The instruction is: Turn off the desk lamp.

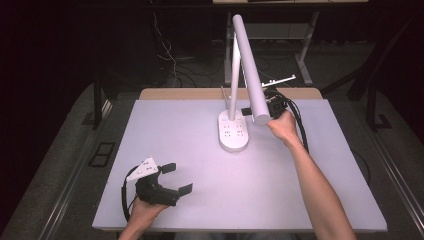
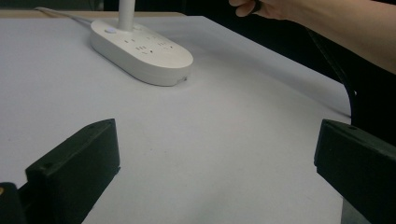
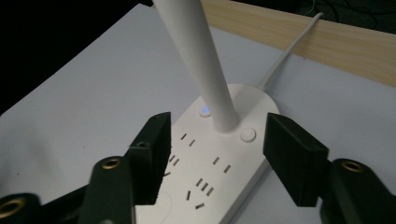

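A white desk lamp stands at the table's back centre; its oval base (image 1: 233,132) carries several power sockets. A thin post (image 1: 233,75) rises from it, and the long tube head (image 1: 250,65) slants down to the right. My right gripper (image 1: 266,101) is held above the table just right of the base, partly hidden behind the lamp head. In the right gripper view it (image 3: 220,140) is open, with its jaws on either side of the post (image 3: 205,65) over the base (image 3: 219,163). My left gripper (image 1: 178,178) rests open at the front left, holding nothing.
A blue-lit button (image 3: 204,111) and a plain white button (image 3: 248,135) flank the post's foot. The lamp's white cord (image 3: 289,46) runs back over a wooden strip (image 1: 200,93). The person's right forearm (image 1: 310,175) crosses the table's right half.
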### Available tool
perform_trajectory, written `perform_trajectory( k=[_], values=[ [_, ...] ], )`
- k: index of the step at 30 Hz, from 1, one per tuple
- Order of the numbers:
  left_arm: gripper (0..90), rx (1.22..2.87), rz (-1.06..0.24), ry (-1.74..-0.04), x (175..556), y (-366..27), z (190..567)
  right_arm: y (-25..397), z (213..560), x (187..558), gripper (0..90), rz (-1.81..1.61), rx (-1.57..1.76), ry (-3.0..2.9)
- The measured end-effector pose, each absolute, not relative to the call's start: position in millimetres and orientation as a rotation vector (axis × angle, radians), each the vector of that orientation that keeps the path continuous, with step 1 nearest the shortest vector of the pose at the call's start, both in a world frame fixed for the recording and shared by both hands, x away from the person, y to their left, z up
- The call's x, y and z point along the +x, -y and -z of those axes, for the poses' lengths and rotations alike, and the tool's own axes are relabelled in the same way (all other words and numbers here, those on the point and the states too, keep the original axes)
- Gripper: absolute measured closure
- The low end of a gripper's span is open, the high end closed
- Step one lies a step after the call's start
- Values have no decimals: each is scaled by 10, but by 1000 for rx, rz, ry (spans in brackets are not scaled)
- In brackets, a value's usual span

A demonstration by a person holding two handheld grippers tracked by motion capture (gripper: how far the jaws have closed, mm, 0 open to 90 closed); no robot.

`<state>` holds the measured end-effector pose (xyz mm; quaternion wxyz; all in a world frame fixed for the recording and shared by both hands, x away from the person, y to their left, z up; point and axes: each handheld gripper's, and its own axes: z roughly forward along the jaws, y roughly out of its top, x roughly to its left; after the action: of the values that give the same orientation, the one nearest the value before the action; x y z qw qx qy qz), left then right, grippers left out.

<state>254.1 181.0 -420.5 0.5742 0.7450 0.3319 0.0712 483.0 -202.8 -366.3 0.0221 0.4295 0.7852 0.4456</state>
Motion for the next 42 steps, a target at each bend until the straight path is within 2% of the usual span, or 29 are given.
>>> perform_trajectory(
  k=[14, 19, 42],
  values=[
    [0, 1746, -169, -771, 2543, -1819, 4199, 2042, 3874, 5014, 820, -1459, 1478, -2342],
    [0, 1738, -167, -775, 2547, -1822, 4192, 1979, 3920, 5055, 899, -1416, 1465, -2349],
    [0, 1735, -161, -779, 2583, -1825, 4206, 1771, 4286, 5174, 900, -1301, 1526, -2371]
  ],
)
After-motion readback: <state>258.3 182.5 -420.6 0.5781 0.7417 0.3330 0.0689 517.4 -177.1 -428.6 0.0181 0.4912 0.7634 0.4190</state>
